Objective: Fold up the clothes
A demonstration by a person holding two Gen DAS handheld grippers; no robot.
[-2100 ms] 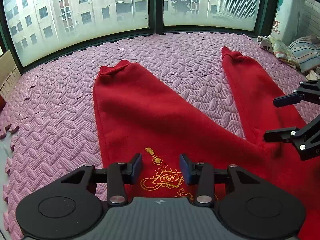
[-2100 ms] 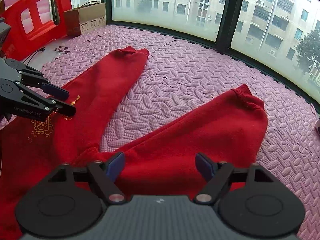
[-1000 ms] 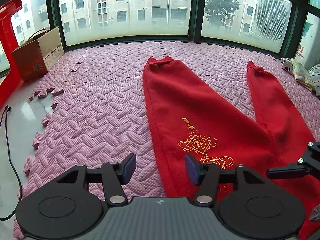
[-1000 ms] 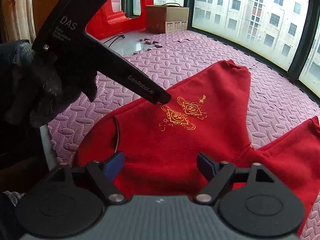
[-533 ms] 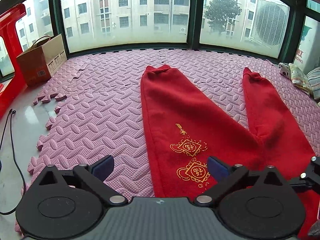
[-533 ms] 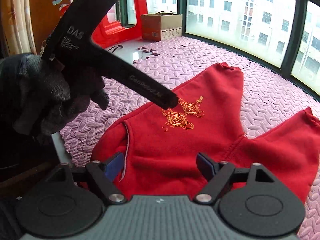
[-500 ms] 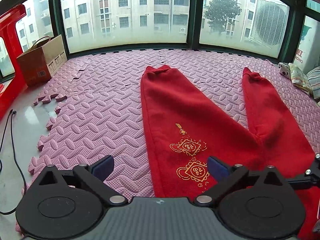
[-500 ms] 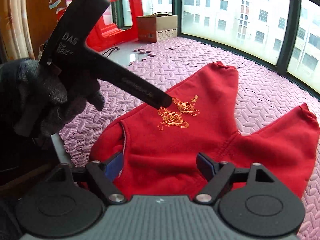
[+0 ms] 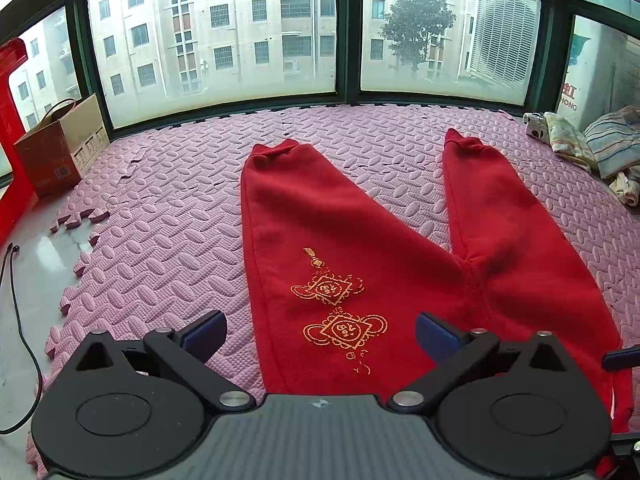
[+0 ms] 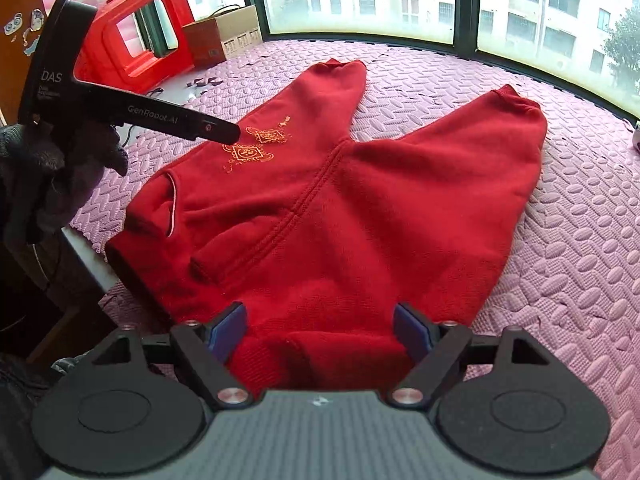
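Note:
Red trousers with gold embroidery lie flat on the pink foam mat, legs spread in a V pointing toward the windows. They also show in the right wrist view, waistband nearest. My left gripper is open and empty, held above the left hip area. It appears from the side in the right wrist view, held by a gloved hand. My right gripper is open and empty, just above the waistband. One of its fingers shows at the left wrist view's right edge.
A cardboard box and a red plastic stool stand at the left by the windows. A pile of folded clothes lies at the far right. A black cable runs on bare floor left of the mat.
Both grippers pulled back from the leg area to the waist end. The left gripper's jaws opened wider. The right gripper swung round to face the trousers from the waistband.

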